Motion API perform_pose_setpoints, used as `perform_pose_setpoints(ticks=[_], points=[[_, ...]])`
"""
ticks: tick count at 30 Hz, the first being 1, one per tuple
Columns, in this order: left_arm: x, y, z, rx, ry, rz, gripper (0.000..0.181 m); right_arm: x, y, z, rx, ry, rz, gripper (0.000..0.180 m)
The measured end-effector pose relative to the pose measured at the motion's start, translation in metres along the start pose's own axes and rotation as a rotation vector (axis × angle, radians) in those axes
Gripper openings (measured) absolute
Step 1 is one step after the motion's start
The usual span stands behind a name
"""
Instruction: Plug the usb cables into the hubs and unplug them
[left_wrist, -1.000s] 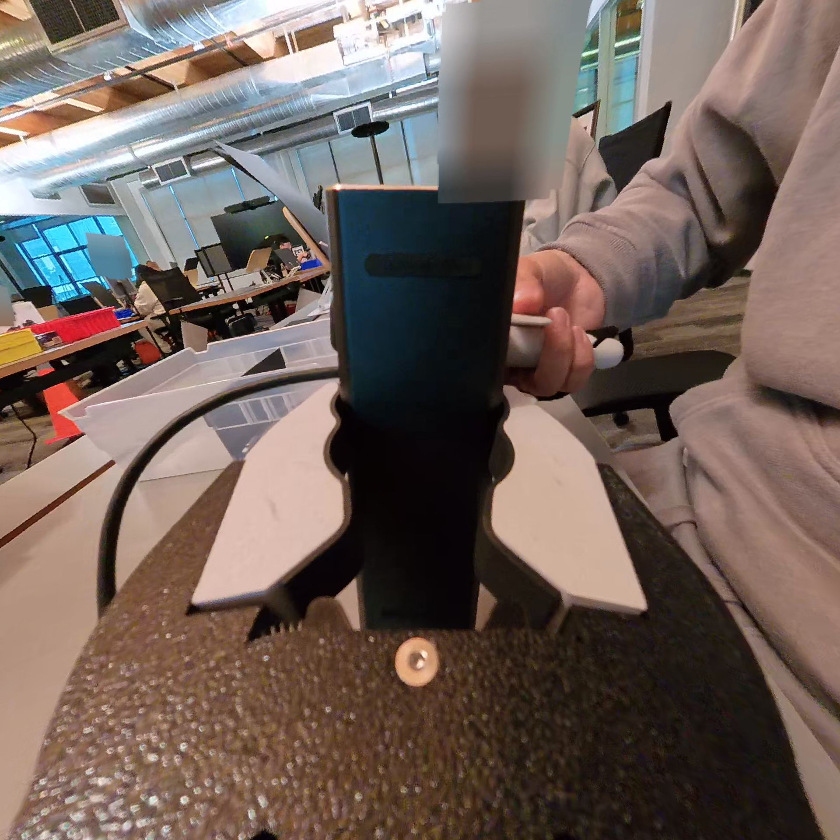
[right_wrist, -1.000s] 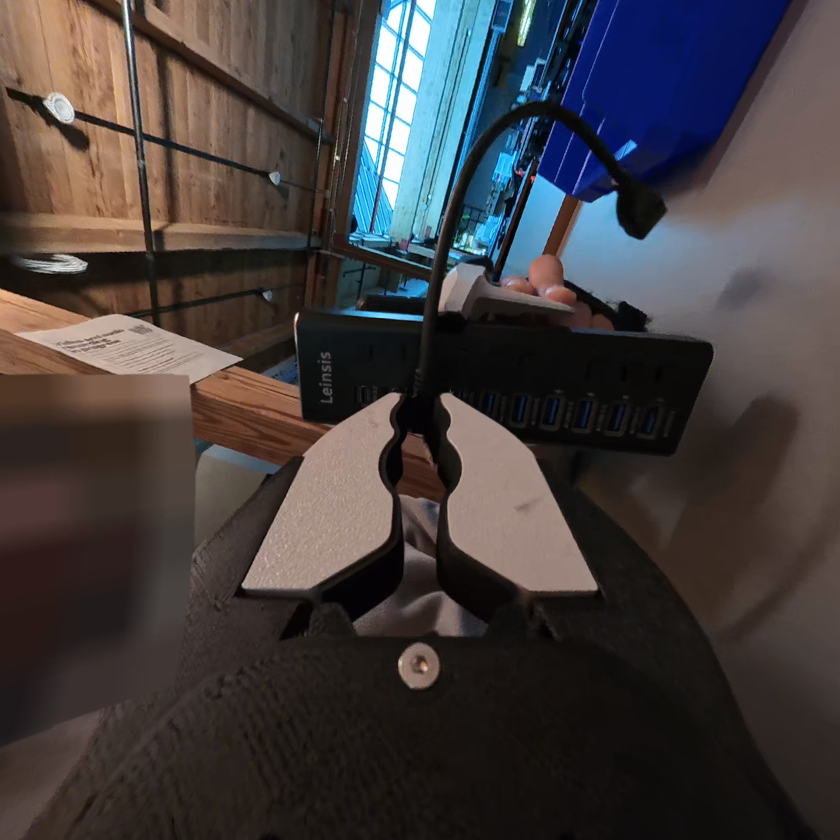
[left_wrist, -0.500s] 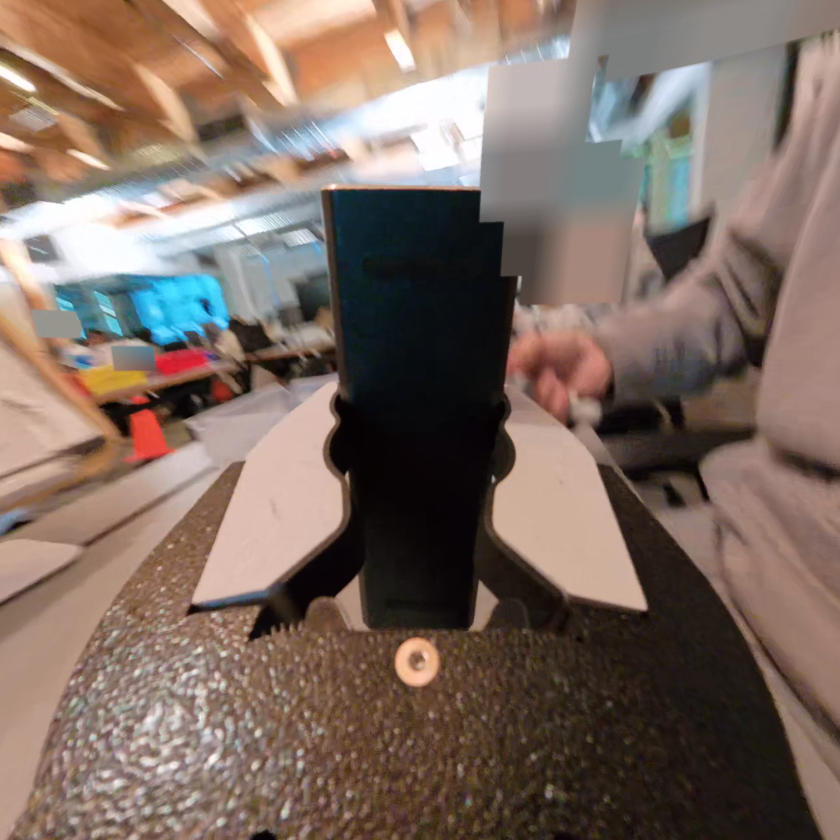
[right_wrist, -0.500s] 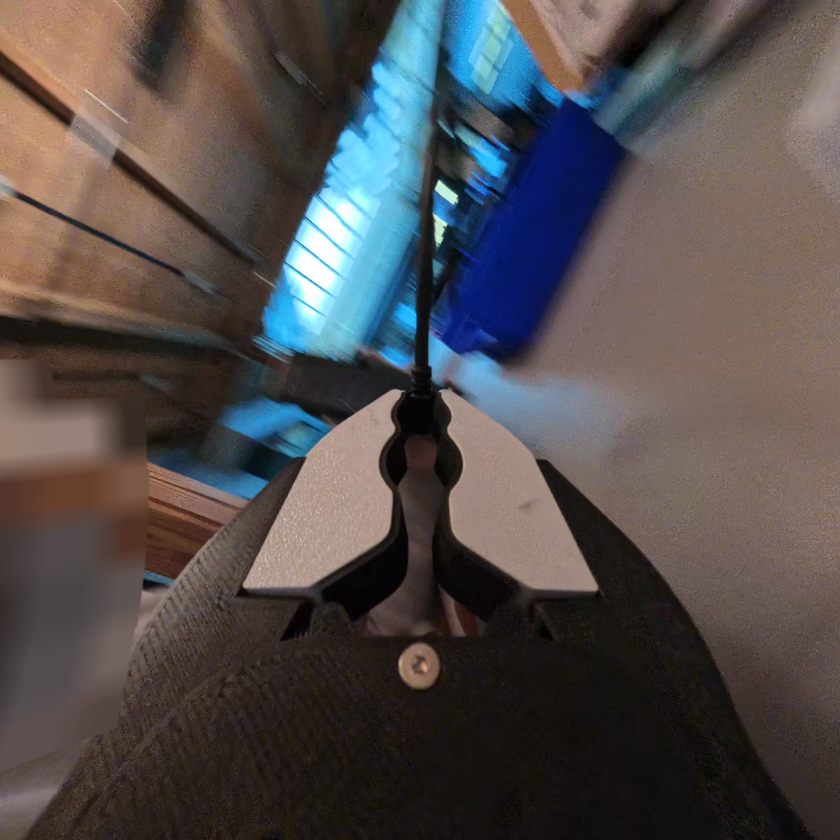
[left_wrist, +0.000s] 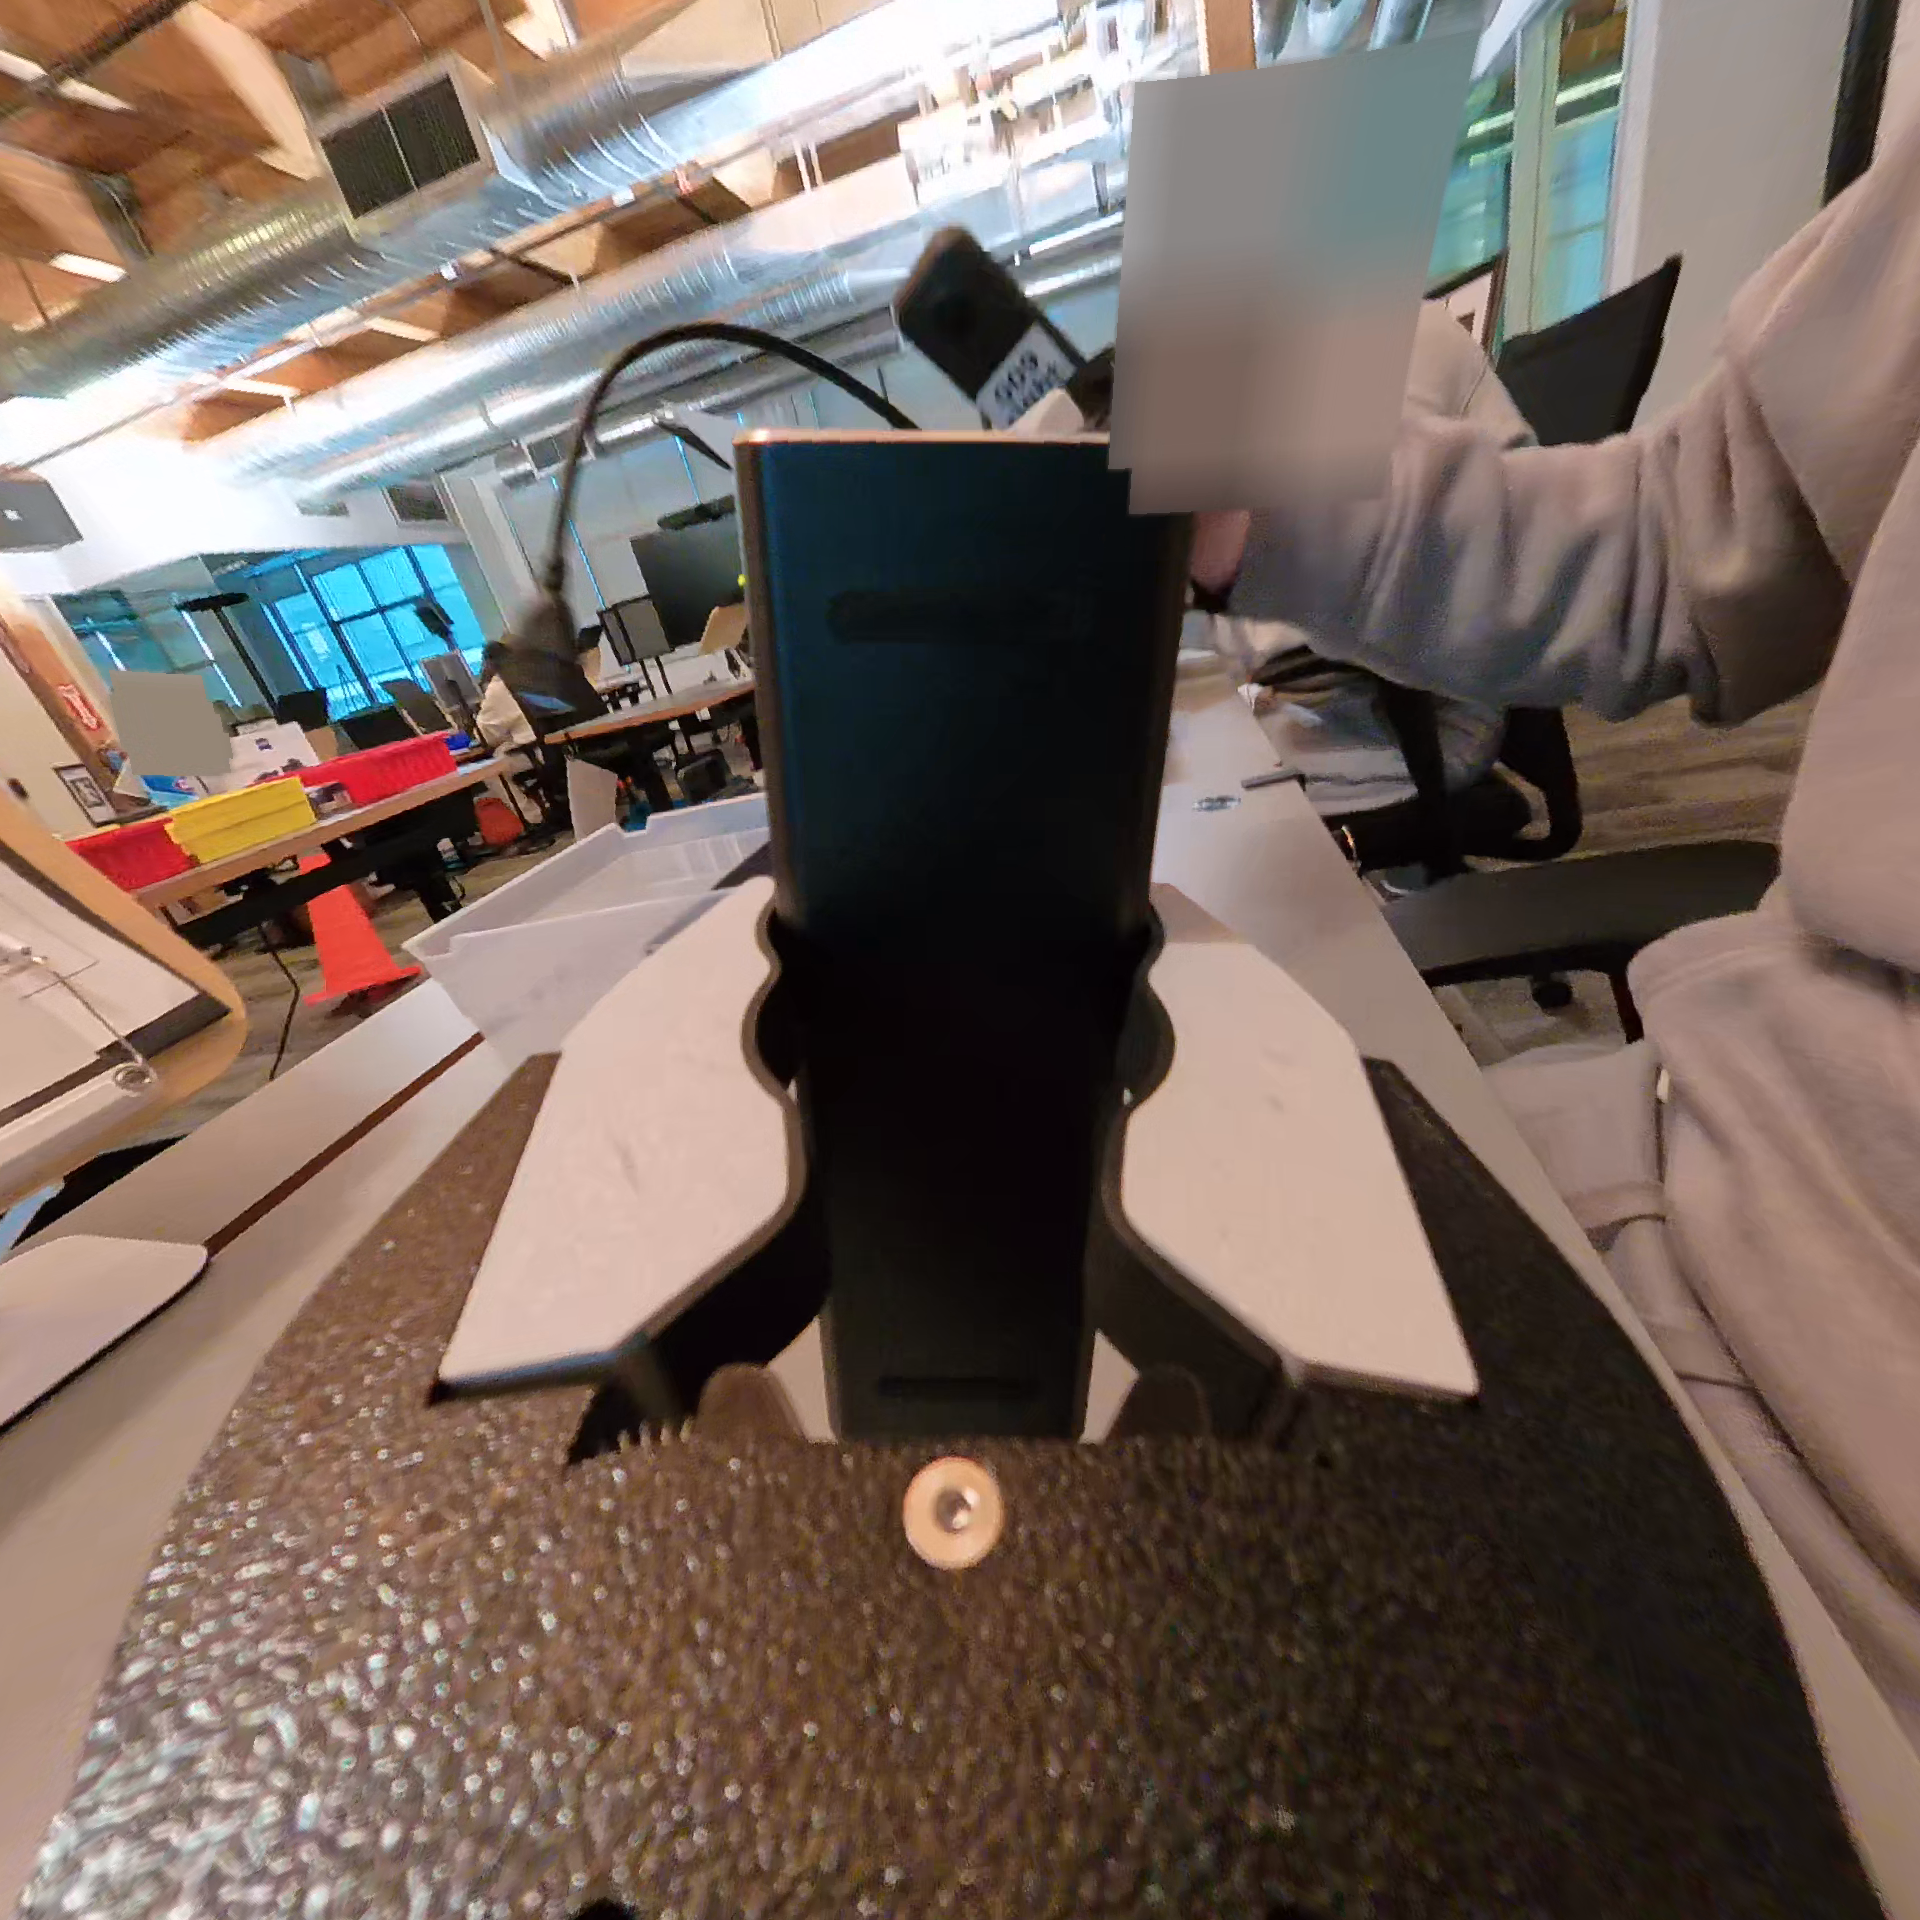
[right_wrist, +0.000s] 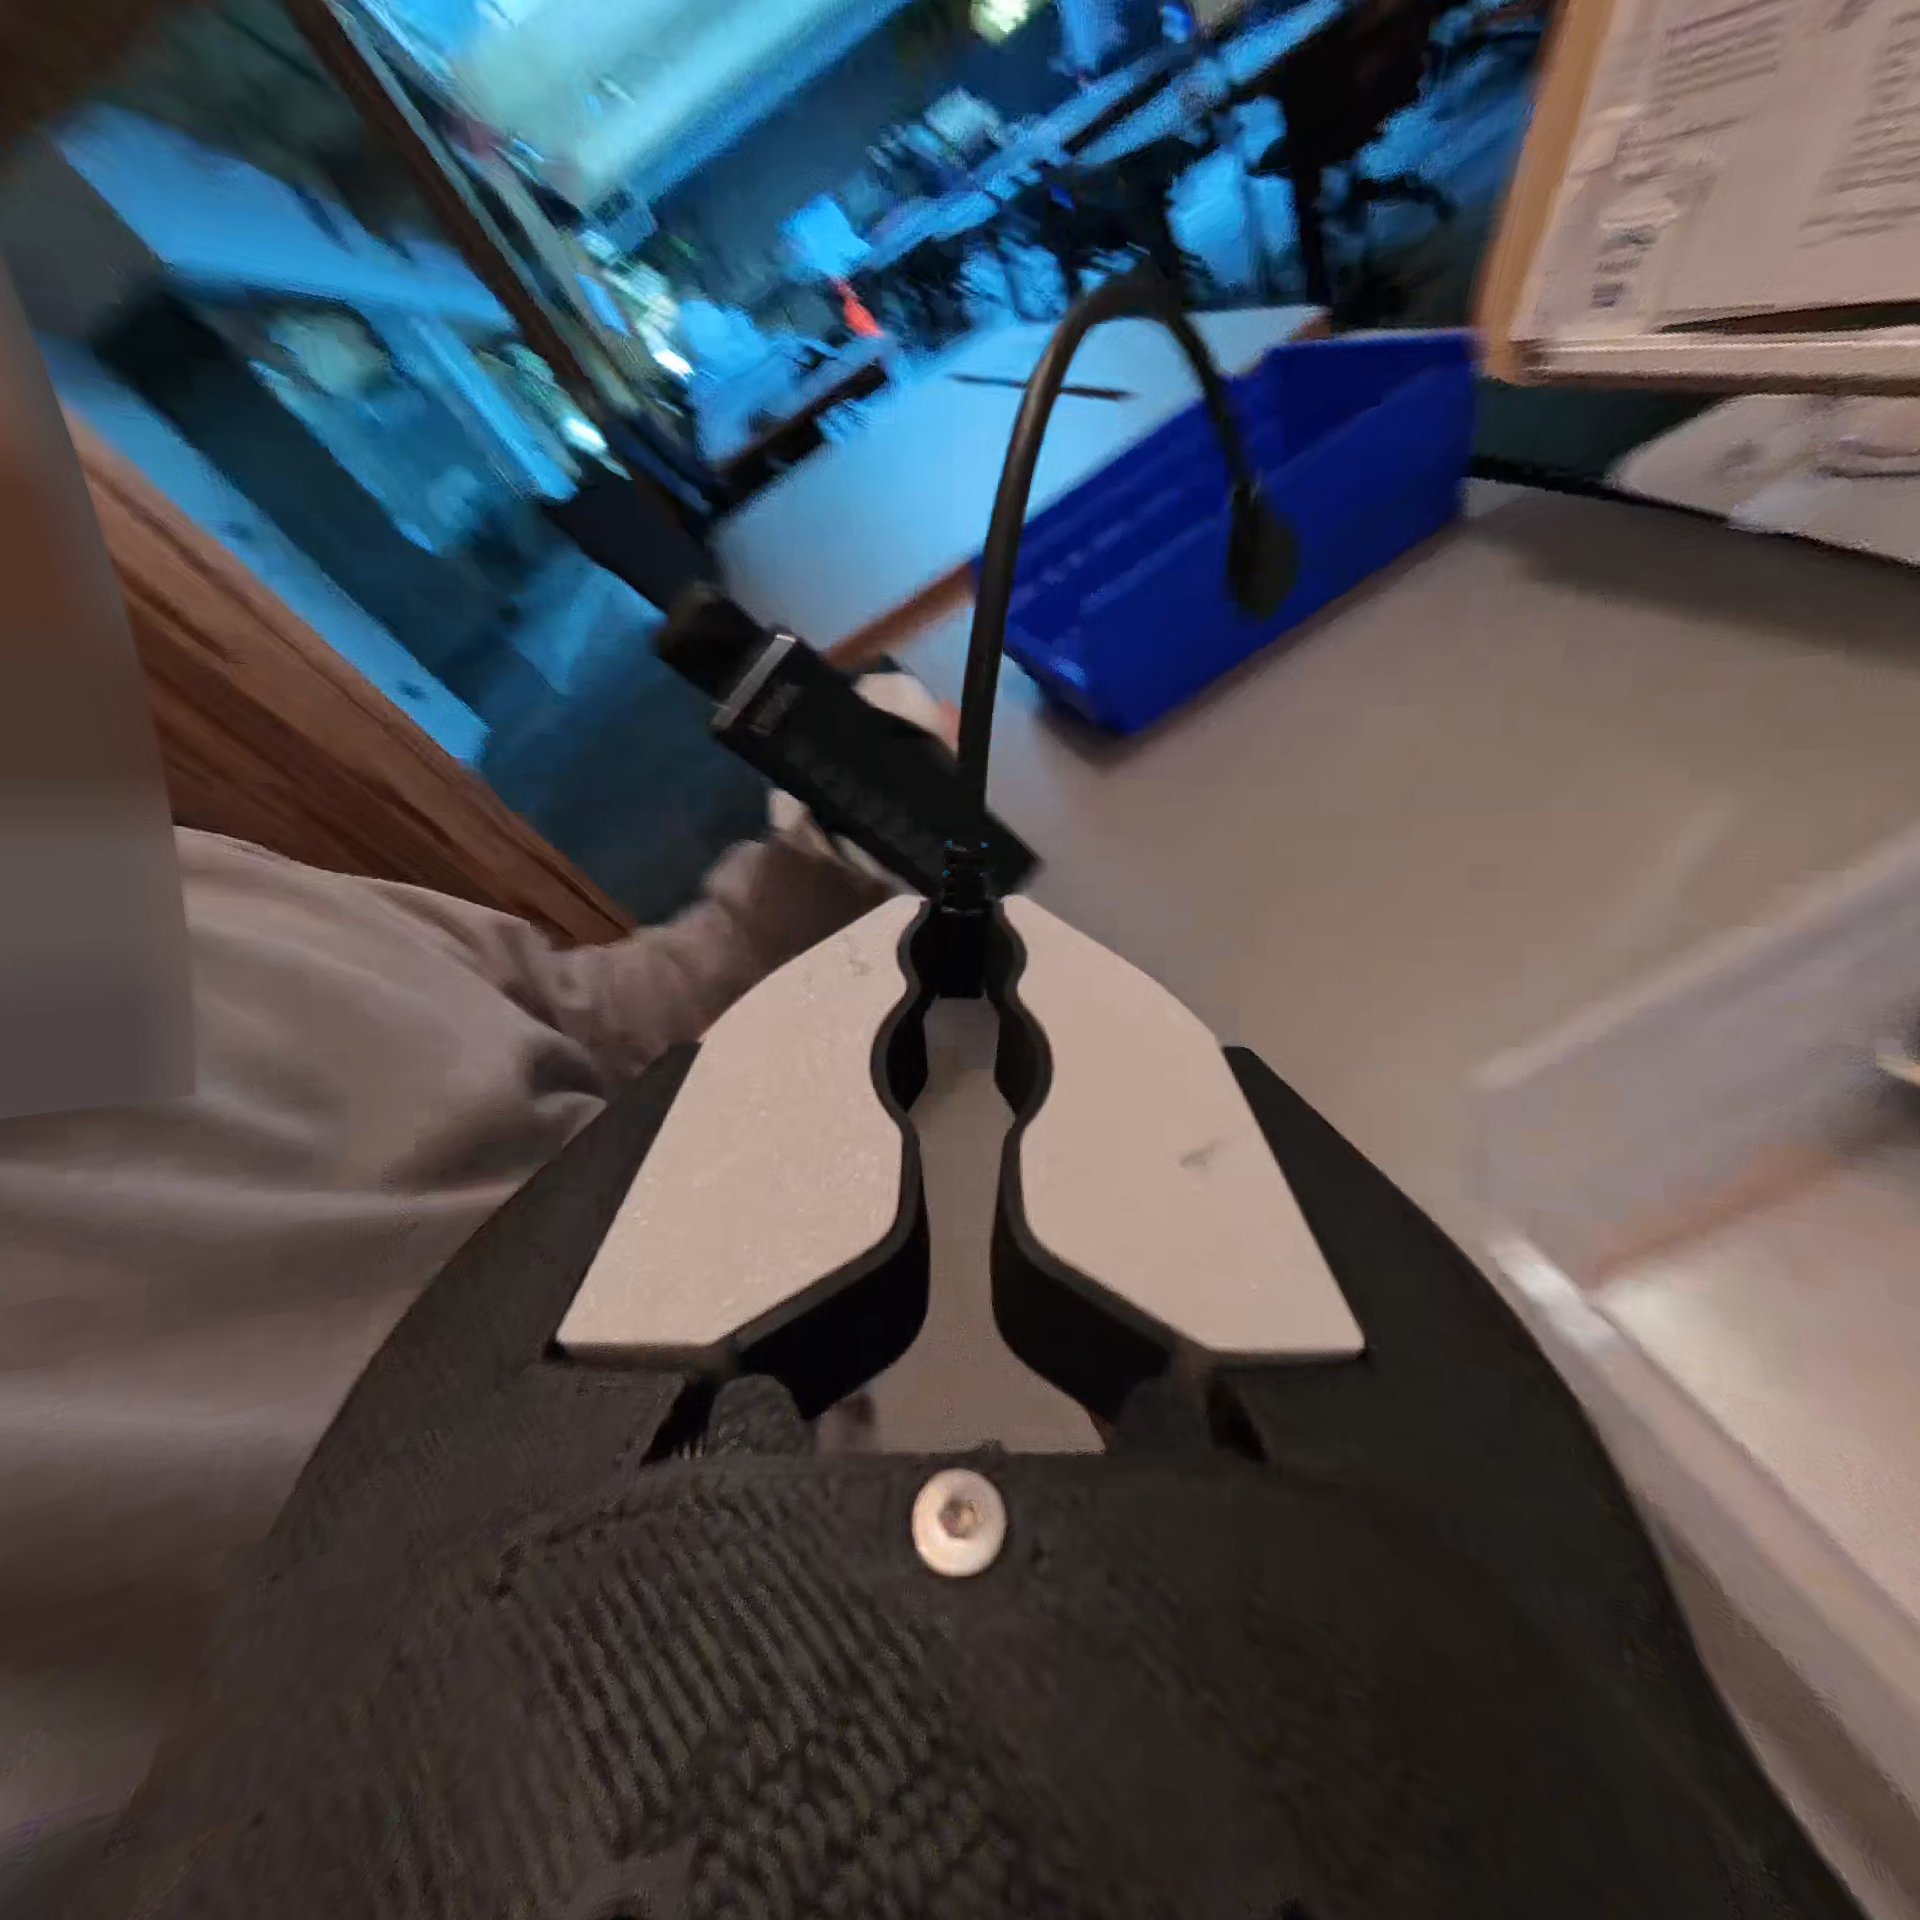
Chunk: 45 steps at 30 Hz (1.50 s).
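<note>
My left gripper (left_wrist: 961, 935) was closed on the dark USB hub (left_wrist: 961, 727), which stood upright between its two fingers. My right gripper (right_wrist: 961, 920) pinched the plug of a black USB cable (right_wrist: 997, 540), unplugged; the cable arched up and right, its free connector hanging before a blue bin (right_wrist: 1351, 447) far on the grey table (right_wrist: 1403, 831).

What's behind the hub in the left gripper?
Behind the hub: a black cable arching over its top edge, and the right gripper. Their meeting point and the hub's ports are hidden.
</note>
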<state>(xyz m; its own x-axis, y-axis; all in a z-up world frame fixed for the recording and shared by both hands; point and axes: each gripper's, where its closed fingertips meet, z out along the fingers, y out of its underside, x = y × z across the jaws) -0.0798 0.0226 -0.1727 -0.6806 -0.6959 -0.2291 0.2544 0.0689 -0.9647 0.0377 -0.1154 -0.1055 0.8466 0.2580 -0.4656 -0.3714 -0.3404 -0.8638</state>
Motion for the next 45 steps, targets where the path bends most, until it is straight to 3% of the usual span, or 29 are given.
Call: perform_pose_setpoints(ticks=[3,7,12,16,18,25,27,31,34,36,39,42,45], points=[[0.001,0.004,0.003,-0.006,0.005,-0.007,0.061,0.025,-0.001,-0.045,-0.064,0.088,-0.065,0.009],[0.002,0.008,0.007,-0.013,0.01,-0.019,0.061,0.071,0.012,-0.08,-0.115,0.18,0.043,0.008],[0.002,0.008,0.009,0.0,0.015,-0.038,0.061,0.107,0.039,-0.085,-0.209,0.066,0.245,0.009],[0.004,0.01,0.011,-0.006,0.025,-0.047,0.061,0.14,0.068,-0.078,-0.339,0.114,0.442,0.008],[0.004,0.011,0.012,-0.01,0.028,-0.048,0.061,0.161,0.082,-0.075,-0.436,0.23,0.481,0.008],[0.003,0.014,0.012,-0.003,0.026,-0.067,0.061,0.222,0.083,-0.103,-0.711,0.714,0.256,0.018],[0.002,0.013,0.011,-0.004,0.023,-0.064,0.061,0.235,0.075,-0.114,-0.763,0.864,0.101,0.036],[0.001,0.014,0.01,0.007,0.02,-0.076,0.061,0.233,0.058,-0.117,-0.836,0.992,-0.143,0.07],[0.0,0.016,0.012,0.006,0.014,-0.083,0.061,0.201,0.04,-0.066,-0.71,0.851,-0.38,0.081],[0.001,0.017,0.014,0.01,0.025,-0.099,0.061,0.143,0.04,0.001,-0.553,0.565,-0.517,0.09],[0.005,0.018,0.017,0.026,0.047,-0.125,0.061,0.039,0.048,0.09,-0.31,0.17,-0.672,0.085],[0.011,0.021,0.021,0.04,0.084,-0.149,0.061,-0.019,0.055,0.145,-0.198,-0.003,-0.695,0.081],[0.016,0.022,0.024,0.04,0.107,-0.152,0.061,-0.046,0.062,0.177,-0.186,-0.121,-0.694,0.074]])
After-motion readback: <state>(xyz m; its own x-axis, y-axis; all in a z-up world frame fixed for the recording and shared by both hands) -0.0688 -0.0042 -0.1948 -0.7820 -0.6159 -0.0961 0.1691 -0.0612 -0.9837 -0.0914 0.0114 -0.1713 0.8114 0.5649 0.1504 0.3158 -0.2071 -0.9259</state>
